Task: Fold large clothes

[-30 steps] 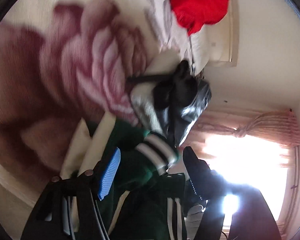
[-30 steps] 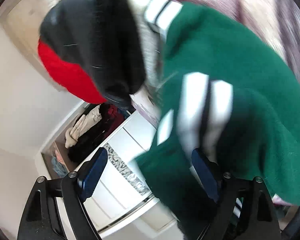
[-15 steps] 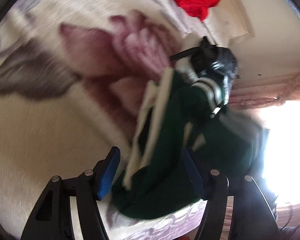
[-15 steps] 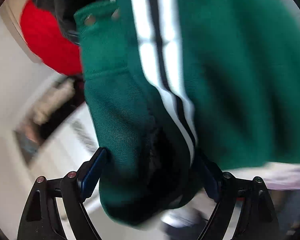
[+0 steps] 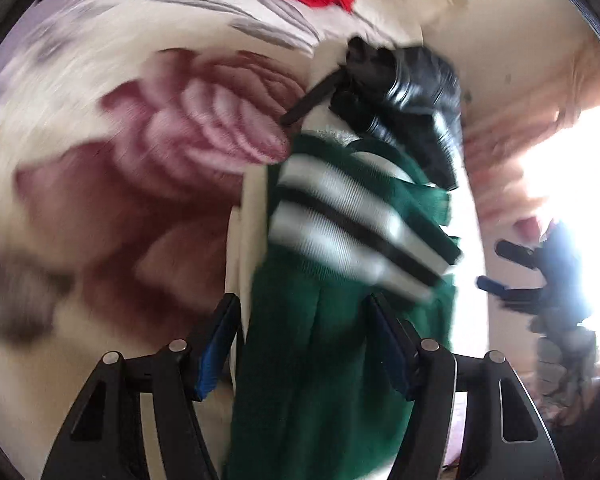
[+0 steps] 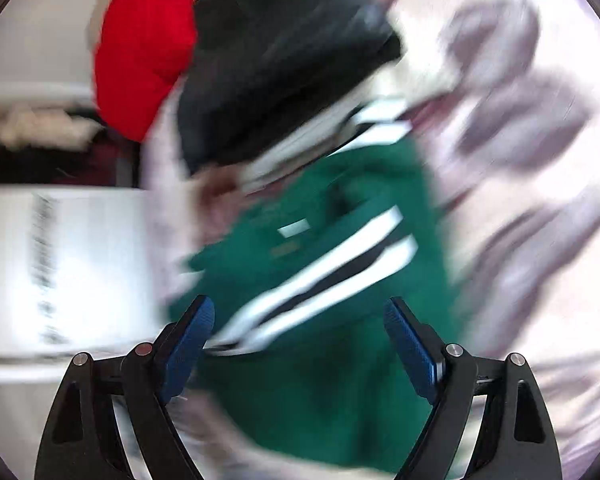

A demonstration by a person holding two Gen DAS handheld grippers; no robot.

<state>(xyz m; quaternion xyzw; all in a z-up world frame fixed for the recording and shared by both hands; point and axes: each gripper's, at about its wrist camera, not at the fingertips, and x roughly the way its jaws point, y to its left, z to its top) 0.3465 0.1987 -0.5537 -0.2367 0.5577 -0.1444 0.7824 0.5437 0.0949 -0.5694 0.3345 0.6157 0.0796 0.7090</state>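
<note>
- Floral bedspread (image 5: 188,128) carries everything.
- Green striped jacket (image 6: 340,240), lifted a second ago, now lies bunched near the black jacket (image 6: 276,64): no fold made yet.
- Left gripper (image 5: 304,344) brackets its fabric, wide.
- Right gripper (image 6: 296,340) has let go, wide.

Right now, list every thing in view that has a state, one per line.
Left gripper: jaws open, green jacket hanging between them.
Right gripper: jaws open, empty.
Green jacket: crumpled, unfolded.
Black garment: bunched.
Red garment: heaped.
</note>
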